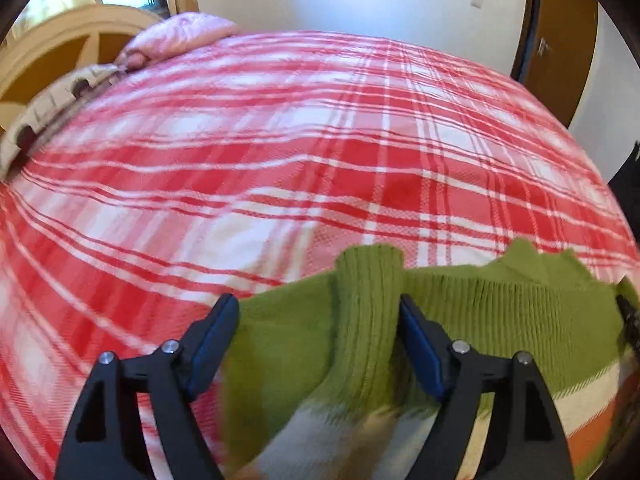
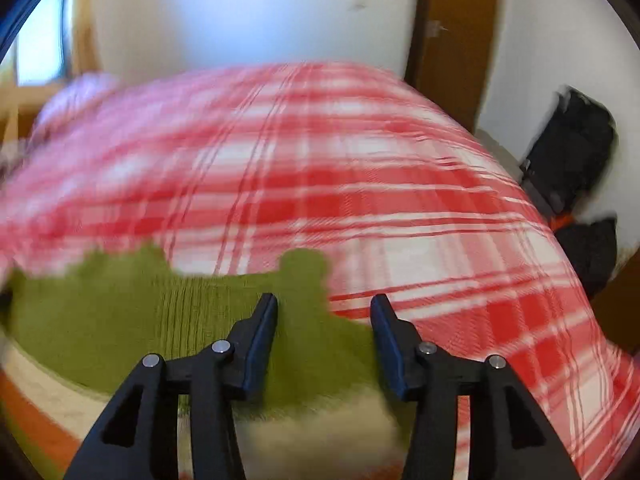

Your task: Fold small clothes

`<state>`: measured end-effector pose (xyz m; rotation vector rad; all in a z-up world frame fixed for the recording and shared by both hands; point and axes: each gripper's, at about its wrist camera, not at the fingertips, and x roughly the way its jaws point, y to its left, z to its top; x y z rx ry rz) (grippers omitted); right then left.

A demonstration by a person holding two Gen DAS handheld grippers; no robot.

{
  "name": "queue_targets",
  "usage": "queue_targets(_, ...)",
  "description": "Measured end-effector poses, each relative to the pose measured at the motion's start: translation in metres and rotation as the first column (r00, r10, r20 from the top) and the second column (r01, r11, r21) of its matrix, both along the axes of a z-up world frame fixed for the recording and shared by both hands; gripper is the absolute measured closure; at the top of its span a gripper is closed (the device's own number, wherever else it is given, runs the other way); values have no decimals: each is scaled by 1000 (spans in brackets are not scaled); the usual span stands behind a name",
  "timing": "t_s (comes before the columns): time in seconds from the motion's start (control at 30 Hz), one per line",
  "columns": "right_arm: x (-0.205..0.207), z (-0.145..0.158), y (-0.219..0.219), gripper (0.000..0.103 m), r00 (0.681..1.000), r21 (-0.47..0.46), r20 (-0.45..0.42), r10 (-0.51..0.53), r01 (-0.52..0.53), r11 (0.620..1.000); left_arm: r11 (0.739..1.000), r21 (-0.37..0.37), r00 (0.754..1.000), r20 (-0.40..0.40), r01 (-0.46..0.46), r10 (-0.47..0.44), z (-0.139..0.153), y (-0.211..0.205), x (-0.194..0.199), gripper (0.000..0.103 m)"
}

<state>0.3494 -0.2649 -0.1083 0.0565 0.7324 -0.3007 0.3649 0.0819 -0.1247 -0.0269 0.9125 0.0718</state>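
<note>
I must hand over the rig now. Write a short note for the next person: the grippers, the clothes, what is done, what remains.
Left gripper: open, empty, over a sleeve of the green ribbed knit sweater.
Right gripper: open, empty, at the sweater's other sleeve.
Sweater lies on the red-and-white plaid blanket, both sleeves pointing away from the cameras; cream and orange stripes show lower down.
Done: how far the folding has got is unclear.
Left: probably the remaining folds.

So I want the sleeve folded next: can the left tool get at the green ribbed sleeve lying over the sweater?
Probably yes. The left tool is open with the green ribbed knit sleeve lying between its fingers, and nothing covers it on the red-and-white plaid bedspread.
</note>
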Motion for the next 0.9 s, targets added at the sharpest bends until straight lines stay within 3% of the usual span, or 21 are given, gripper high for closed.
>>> queue_targets(0.07, -48, 30, -6, 53, 974, -67, 182, -136, 150, 986, 1000, -29, 1000, 11, -1, 2, 11, 12, -12, 20)
queue_targets(0.13, -79, 44, -2, 53, 968, -85, 225, -115, 137, 987, 998, -59, 1000, 28, 11, -9, 23, 28, -30, 19)
queue_targets(0.3, -129, 26, 39, 53, 983, -52, 126, 135, -130, 990, 1000, -18, 997, 82, 7, -5, 36, 43, -74, 19)
queue_targets(0.4, -148, 2, 57, 53, 976, -30, 65, 208, -207, 978, 1000, 8, 996, 84, 30, -31, 31, 31, -100, 19)
queue_targets(0.5, -161, -19, 60, 53, 978, -13, -1, 208, -208, 978, 998, 37, 997, 48, 60, -62, 16, 17, -121, 19)
queue_targets(0.57, -171, -38, 50, 53, 979, 65, -42, 200, -198, 978, 997, 35, 998, 13, 68, -69, 5, 15, -128, 19)
queue_targets(0.67, -187, -39, 46, 53, 981, 67, -25, 194, -192, 979, 998, 44, 999, -31, 44, -43, -19, 18, -136, 17)
queue_targets(0.73, -196, -40, 47, 53, 981, 51, -26, 192, -190, 980, 1000, 6, 1000, -15, 15, -15, -20, 28, -144, 8)
queue_targets(0.9, -198, -41, 49, 53, 980, 30, -11, 200, -200, 979, 999, -25, 999, -26, 28, -28, -12, 44, -151, 8)
